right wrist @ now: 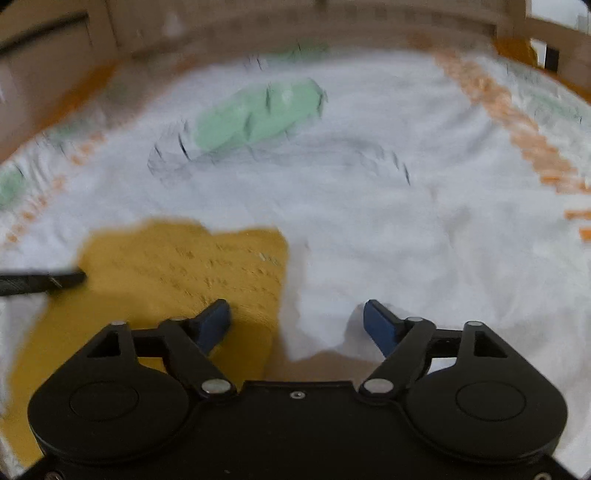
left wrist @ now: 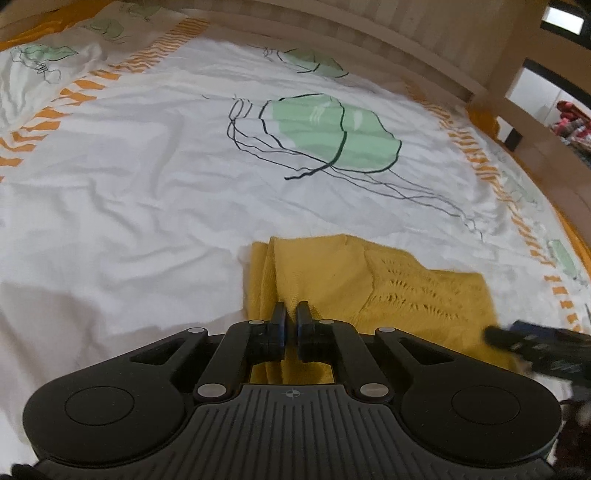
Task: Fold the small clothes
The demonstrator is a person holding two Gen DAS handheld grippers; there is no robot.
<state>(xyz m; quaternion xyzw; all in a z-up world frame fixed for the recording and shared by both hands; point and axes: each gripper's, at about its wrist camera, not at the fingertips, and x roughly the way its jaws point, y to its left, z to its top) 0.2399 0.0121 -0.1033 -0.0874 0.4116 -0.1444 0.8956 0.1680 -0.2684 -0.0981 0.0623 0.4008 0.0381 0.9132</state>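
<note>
A yellow knit garment (left wrist: 369, 280) lies folded on the white bed sheet (left wrist: 147, 184). My left gripper (left wrist: 291, 314) is over the garment's left folded edge, its jaws shut with yellow fabric pinched between them. In the blurred right wrist view my right gripper (right wrist: 297, 317) stands open, straddling the right edge of the garment (right wrist: 177, 266). Its left fingertip is over the knit and its right one over the sheet (right wrist: 406, 240), with nothing pressed between the pads. Each gripper shows at the edge of the other's view: the right gripper (left wrist: 535, 343) and the left gripper (right wrist: 40, 282).
The sheet carries green patches with black lines (left wrist: 332, 129) and orange striped borders (left wrist: 480, 166). A pillow (left wrist: 55, 62) lies at the far left. A wooden bed frame (left wrist: 369, 33) runs along the far side and the right.
</note>
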